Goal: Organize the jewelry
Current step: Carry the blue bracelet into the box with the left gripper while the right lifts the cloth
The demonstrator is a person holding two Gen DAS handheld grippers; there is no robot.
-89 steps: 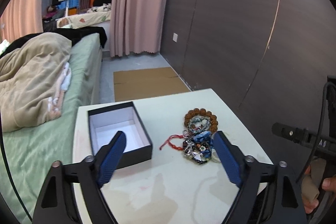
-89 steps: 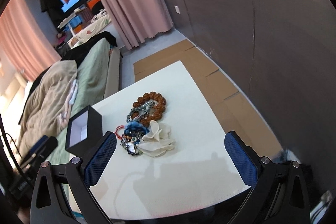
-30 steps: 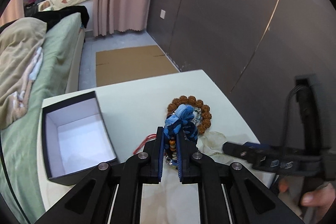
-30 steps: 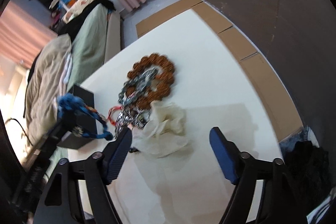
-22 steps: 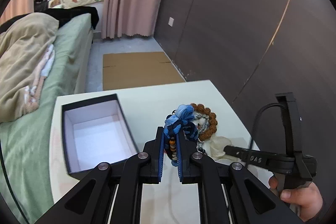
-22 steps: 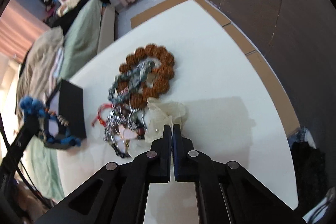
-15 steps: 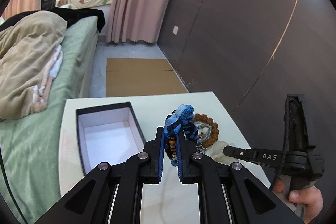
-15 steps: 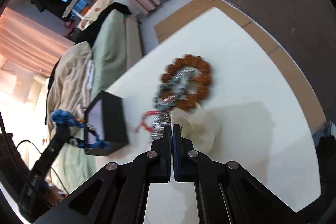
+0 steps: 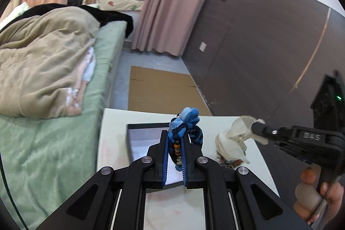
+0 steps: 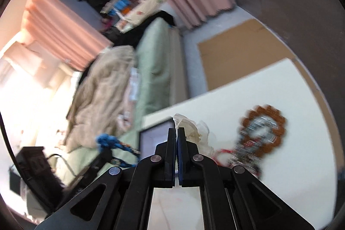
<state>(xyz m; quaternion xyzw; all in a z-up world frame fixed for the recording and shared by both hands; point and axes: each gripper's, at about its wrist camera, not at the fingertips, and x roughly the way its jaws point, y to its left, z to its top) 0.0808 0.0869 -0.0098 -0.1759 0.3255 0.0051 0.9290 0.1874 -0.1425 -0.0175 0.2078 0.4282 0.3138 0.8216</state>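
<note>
My left gripper (image 9: 175,138) is shut on a blue braided bracelet (image 9: 185,120) with small beads and holds it over the open black box (image 9: 140,139). The bracelet also shows in the right wrist view (image 10: 112,142). My right gripper (image 10: 177,133) is shut on a cream sheer pouch (image 10: 190,125) and holds it above the white table (image 10: 280,87); the pouch also shows in the left wrist view (image 9: 230,141). A brown bead bracelet (image 10: 264,128) and tangled chains (image 10: 239,154) lie on the table. The box (image 10: 151,139) sits just left of the pouch.
A green bed with a beige blanket (image 9: 43,70) runs along the table's left side. A dark panel wall (image 9: 258,46) stands on the right. Cardboard (image 9: 161,89) lies on the floor beyond the table. The right wrist view is blurred.
My right gripper shut on the pouch and lifted it off the pile toward the box. My left gripper carried the blue bracelet left, over the box.
</note>
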